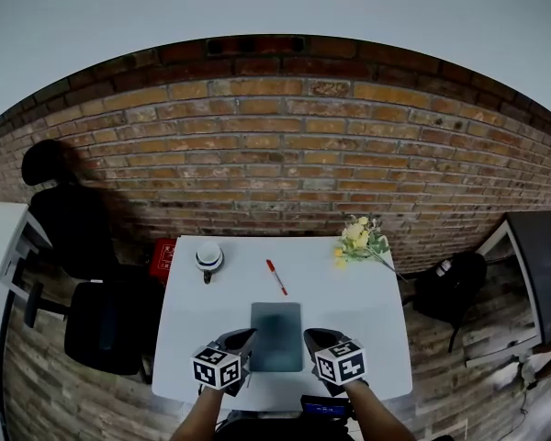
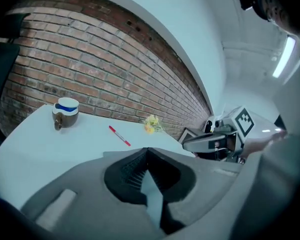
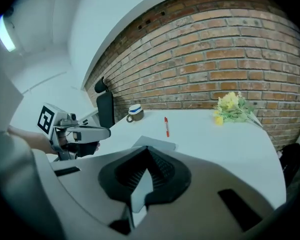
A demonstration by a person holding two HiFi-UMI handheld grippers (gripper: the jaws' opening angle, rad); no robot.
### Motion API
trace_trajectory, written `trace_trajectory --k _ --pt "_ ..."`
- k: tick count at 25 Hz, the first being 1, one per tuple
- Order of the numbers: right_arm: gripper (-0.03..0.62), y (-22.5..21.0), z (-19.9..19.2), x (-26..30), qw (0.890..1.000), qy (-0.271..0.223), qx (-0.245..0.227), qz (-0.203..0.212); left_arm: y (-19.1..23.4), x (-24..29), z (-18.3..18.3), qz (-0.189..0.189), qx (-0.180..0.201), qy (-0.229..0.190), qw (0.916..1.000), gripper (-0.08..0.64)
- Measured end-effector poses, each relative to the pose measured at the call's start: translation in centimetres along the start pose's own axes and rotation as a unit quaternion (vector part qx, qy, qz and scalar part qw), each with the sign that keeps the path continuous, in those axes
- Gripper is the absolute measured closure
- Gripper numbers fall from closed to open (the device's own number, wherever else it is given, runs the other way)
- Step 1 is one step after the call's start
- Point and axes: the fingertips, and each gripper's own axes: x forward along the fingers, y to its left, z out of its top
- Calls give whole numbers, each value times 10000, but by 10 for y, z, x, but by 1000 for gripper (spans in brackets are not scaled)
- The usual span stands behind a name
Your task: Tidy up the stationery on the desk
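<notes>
On the white desk (image 1: pixel 349 315) a dark grey notebook (image 1: pixel 276 336) lies flat near the front edge, with its corner also in the right gripper view (image 3: pixel 155 144). A red pen (image 1: pixel 276 277) (image 2: pixel 119 135) (image 3: pixel 166 126) lies beyond the notebook, toward the middle. My left gripper (image 1: pixel 247 338) (image 2: pixel 147 151) hovers at the notebook's left edge with its jaws shut and nothing between them. My right gripper (image 1: pixel 309 338) (image 3: pixel 147 149) hovers at the notebook's right edge, also shut and empty. Each gripper shows in the other's view, the right gripper (image 2: pixel 215 141) and the left gripper (image 3: pixel 85 134).
A brown-and-white mug (image 1: pixel 208 257) (image 2: pixel 66 111) (image 3: pixel 135 112) stands at the back left of the desk. Yellow flowers (image 1: pixel 360 242) (image 2: pixel 151 124) (image 3: pixel 232 106) lie at the back right. Black office chairs (image 1: pixel 101 324) stand left of the desk, and a black bag (image 1: pixel 450 288) sits on the floor to the right. A brick wall (image 1: pixel 285 154) is behind.
</notes>
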Motion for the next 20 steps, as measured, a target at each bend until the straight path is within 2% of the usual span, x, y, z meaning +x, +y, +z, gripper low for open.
trace_trajectory --k 11,20 --pt "583 -8 -1 9 9994 330 -135 -3 6 -2 -8 76 20 245 9997 549" --pt "582 -32 7 59 9940 835 -590 -380 25 2 -13 78 103 587 9982 549"
